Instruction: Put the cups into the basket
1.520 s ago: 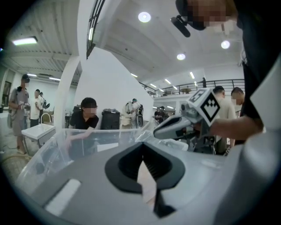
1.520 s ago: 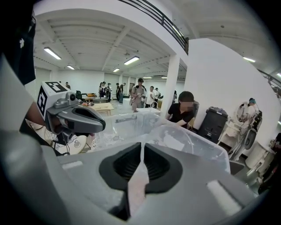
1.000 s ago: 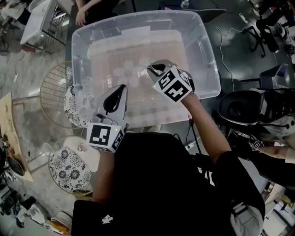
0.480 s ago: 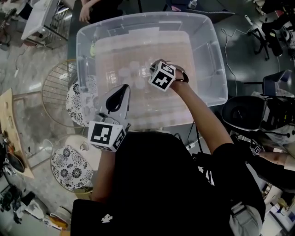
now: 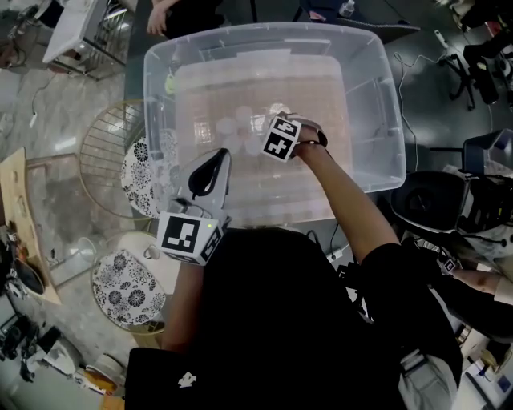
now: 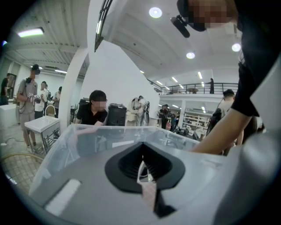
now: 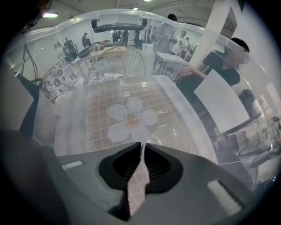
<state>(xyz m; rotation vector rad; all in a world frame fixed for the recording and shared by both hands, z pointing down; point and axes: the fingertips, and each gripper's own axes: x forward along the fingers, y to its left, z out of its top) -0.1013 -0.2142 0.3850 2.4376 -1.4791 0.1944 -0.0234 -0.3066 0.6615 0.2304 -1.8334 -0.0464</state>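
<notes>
A big clear plastic bin [image 5: 377, 104] stands in front of me; its floor lies over a tiled mat with a pale flower [image 7: 129, 118]. My right gripper [image 5: 276, 122] reaches down inside the bin, jaws shut. A small clear cup [image 7: 154, 143] shows as a faint glassy rim right at the tips [image 7: 141, 147], seemingly pinched by its wall. My left gripper [image 5: 216, 156] hovers at the bin's near left rim, pointing across it, shut [image 6: 142, 166] and holding nothing. No other cup shows plainly.
A gold wire chair [image 5: 100, 156] with a floral cushion [image 5: 138, 172] stands left of the bin, and a second floral seat [image 5: 124, 288] nearer me. A person's hand [image 5: 164, 10] rests beyond the far rim. A black chair [image 5: 433, 200] and cables lie right.
My right gripper has gone from above the bin's middle down and forward into the bin. The left gripper has stayed at the near rim.
</notes>
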